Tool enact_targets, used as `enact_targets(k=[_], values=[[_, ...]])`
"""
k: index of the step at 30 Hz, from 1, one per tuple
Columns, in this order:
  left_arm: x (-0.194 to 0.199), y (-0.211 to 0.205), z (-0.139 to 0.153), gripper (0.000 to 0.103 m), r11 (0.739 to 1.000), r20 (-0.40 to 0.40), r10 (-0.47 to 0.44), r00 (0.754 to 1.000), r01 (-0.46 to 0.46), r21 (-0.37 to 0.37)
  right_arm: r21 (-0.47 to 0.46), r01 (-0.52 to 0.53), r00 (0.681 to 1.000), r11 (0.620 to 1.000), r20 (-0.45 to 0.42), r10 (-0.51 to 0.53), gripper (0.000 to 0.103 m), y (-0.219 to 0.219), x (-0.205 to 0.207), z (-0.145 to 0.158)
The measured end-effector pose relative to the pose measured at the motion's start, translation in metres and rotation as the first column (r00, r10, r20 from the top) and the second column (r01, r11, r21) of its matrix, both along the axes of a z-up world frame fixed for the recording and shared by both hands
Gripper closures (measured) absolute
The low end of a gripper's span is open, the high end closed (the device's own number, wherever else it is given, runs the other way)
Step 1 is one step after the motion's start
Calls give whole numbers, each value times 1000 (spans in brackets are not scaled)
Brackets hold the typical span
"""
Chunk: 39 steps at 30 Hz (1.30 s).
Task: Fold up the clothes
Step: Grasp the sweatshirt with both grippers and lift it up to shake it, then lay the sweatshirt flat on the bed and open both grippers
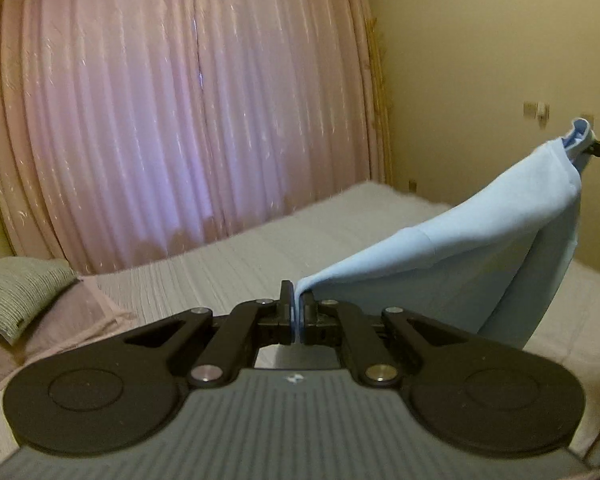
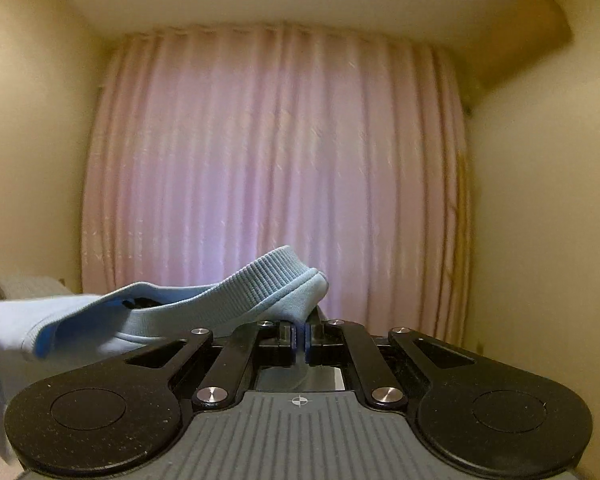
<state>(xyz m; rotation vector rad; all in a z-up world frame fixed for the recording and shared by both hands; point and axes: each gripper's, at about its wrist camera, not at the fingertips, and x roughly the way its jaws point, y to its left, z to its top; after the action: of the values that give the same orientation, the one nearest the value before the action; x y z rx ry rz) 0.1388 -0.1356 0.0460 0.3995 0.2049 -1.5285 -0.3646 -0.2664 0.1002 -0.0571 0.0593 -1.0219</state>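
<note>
We hold the light blue garment [image 1: 440,256] clear of the bed [image 1: 228,264], the left gripper [image 1: 298,312] clamped on one edge and the right gripper [image 2: 300,336] closed on its ribbed cuff or hem [image 2: 268,276], so we judge this the lift-and-spread step before any fold. Next we should draw both grips apart to pull the cloth taut, then lay it flat on the bed.
</note>
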Motion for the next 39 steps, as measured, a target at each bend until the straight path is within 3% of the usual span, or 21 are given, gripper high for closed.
enact_targets(k=[4,10,12,14,16,17,19,21,23,25,27,30,34,36,39], values=[[-8,28,23,100,999,-9,7,1000,-7,-34,-83,-38,997,996,-68,33,101,7,10,36],[3,47,59,100,993,-59,48,997,-54,-109,-131,-134,980,982,-167,111,101,-57,50,59],[11,44,69,100,989,-78,61,995,-71,-133,-59,-170,967,984,-202,155,101,-104,76,53],[25,26,69,100,987,-101,81,992,-94,-133,90,-202,951,975,-220,217,100,-162,106,37],[45,-7,54,100,987,-121,127,984,-138,-84,285,-175,934,942,-254,251,36,-229,149,-10],[56,-25,44,100,985,-134,157,979,-165,-51,367,-140,927,919,-277,252,2,-261,172,-39],[82,-69,8,88,968,-181,250,951,-240,74,496,-36,921,868,-321,221,3,-311,207,-100],[107,-112,-45,85,914,-188,375,908,-328,238,608,77,940,790,-309,146,3,-340,218,-157],[129,-149,-95,86,834,-172,486,857,-395,386,692,92,971,716,-220,88,3,-339,198,-195],[130,-151,-123,86,781,-141,532,835,-419,463,762,79,989,643,-138,42,3,-329,172,-225],[129,-149,-150,86,728,-113,568,815,-433,532,817,110,993,565,-116,-27,3,-304,135,-253],[113,-128,-162,86,700,-147,580,801,-398,593,885,169,983,434,-118,-141,3,-269,82,-287],[63,-90,-182,86,676,-238,613,753,-343,652,942,209,946,263,-127,-297,3,-223,14,-335],[36,-77,-191,86,676,-284,616,735,-307,670,954,219,923,205,-134,-361,3,-198,-16,-361],[-1,-78,-191,86,701,-358,583,729,-229,675,967,208,893,149,-125,-433,3,-178,-51,-399]])
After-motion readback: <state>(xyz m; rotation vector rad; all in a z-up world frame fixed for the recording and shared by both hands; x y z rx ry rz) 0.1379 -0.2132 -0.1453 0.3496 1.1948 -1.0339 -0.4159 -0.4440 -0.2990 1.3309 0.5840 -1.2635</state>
